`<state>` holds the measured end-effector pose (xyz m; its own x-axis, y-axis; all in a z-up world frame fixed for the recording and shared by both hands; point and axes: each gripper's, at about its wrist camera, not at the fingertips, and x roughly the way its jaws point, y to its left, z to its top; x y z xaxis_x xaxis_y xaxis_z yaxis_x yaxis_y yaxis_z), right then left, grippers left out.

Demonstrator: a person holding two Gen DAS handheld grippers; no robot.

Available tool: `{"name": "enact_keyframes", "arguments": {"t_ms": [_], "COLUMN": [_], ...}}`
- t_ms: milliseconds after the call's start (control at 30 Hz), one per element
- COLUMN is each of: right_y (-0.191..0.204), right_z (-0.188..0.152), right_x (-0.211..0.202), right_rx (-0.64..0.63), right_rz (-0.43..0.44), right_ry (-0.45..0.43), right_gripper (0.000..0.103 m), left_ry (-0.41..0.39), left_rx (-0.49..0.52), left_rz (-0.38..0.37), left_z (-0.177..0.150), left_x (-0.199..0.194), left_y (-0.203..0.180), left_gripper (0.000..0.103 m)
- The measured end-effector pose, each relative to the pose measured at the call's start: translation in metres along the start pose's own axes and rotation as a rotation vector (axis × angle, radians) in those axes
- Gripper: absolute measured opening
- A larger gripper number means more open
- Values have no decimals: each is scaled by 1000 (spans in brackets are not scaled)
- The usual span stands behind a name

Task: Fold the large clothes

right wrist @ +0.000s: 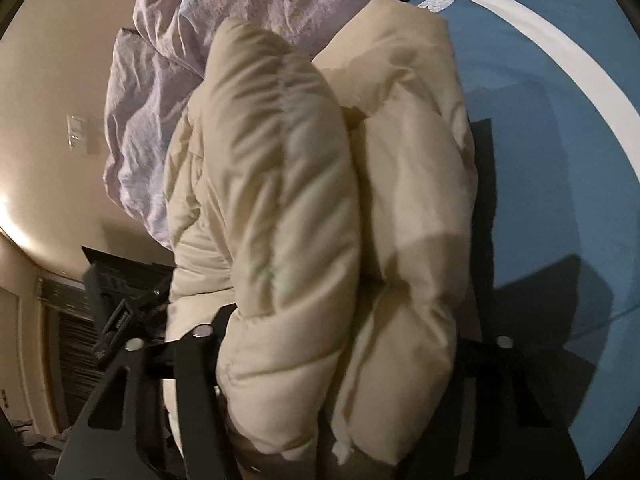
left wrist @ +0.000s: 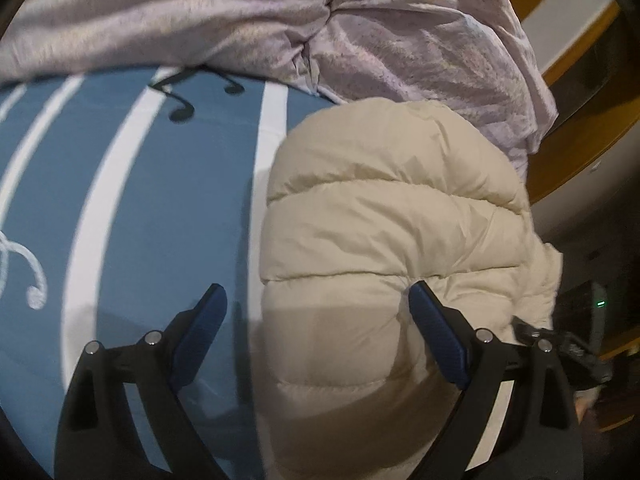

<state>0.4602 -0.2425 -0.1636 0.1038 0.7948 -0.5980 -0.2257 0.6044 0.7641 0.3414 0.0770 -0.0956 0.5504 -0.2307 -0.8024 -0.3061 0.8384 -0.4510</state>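
A cream puffer jacket (left wrist: pixel 384 216) lies folded and bunched on a blue bed sheet (left wrist: pixel 168 184) with white stripes. My left gripper (left wrist: pixel 318 316) is open, its blue-padded fingers (left wrist: pixel 200 328) spread above the jacket's near left edge, with nothing between them. In the right wrist view the jacket (right wrist: pixel 304 208) fills the middle as thick folded rolls. My right gripper (right wrist: pixel 344 344) is wide apart around these rolls; its fingertips are hidden by the fabric, so its grip cannot be read.
A crumpled lilac duvet (left wrist: pixel 304 20) is heaped at the far side of the bed, touching the jacket. The duvet also shows in the right wrist view (right wrist: pixel 168 92). A wooden frame (left wrist: pixel 576 128) and dark furniture stand to the right.
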Motion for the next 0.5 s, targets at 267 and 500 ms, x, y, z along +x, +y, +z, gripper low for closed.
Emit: {"name": "enact_keyframes", "arguments": {"t_ms": [267,500], "right_y": [0,21], "right_z": [9,29], "right_x": [11,33], "right_rx": [26,6], "right_rz": [64,119], "right_ry": [4,18], "right_gripper": [47,39], "left_ry": [69,0], "left_rx": [-47,-99], "left_rz": [-142,-166], "left_z": [0,20], "left_x": [19,3], "left_y": [4,21], "left_gripper": [87,47]}}
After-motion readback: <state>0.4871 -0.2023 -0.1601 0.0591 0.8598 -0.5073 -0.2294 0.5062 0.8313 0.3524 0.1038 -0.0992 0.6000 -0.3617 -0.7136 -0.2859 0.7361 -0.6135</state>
